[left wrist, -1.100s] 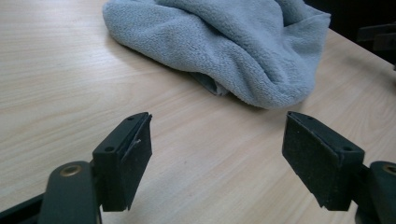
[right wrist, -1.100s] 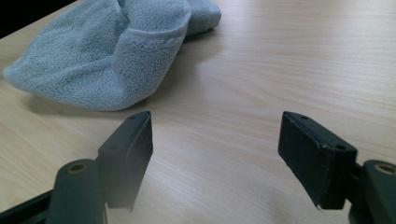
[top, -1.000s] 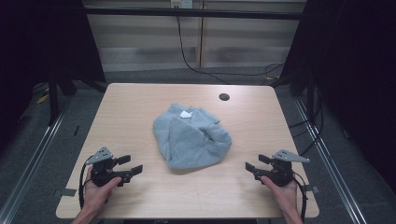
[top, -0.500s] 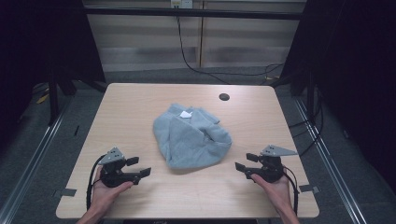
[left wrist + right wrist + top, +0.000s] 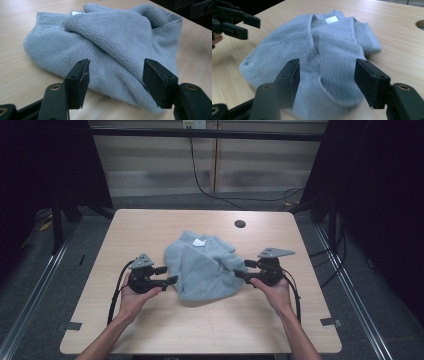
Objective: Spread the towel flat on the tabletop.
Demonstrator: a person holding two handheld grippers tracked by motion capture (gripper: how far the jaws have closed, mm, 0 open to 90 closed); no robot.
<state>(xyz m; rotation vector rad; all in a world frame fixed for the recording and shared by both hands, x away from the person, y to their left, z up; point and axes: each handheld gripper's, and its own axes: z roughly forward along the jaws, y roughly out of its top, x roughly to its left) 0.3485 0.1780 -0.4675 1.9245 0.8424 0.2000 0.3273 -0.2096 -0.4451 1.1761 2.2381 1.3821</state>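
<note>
Room is dark beyond the pale wooden table [image 5: 150,330]; grey fleece garment [image 5: 202,265] lies crumpled between both grippers, its long axis running away from the jaws, white label [image 5: 199,242] at the far end; left gripper [image 5: 165,275] and right gripper [image 5: 241,269] flank it, jaws wide, just narrowing, gripping nothing.

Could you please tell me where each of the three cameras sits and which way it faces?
High view: above the person's side, facing forward and down on the table; shows both forearms.
Left gripper view: rides the left hand-held gripper, facing the grey fleece garment.
Right gripper view: rides the right hand-held gripper, facing across the garment.
All share the garment.
</note>
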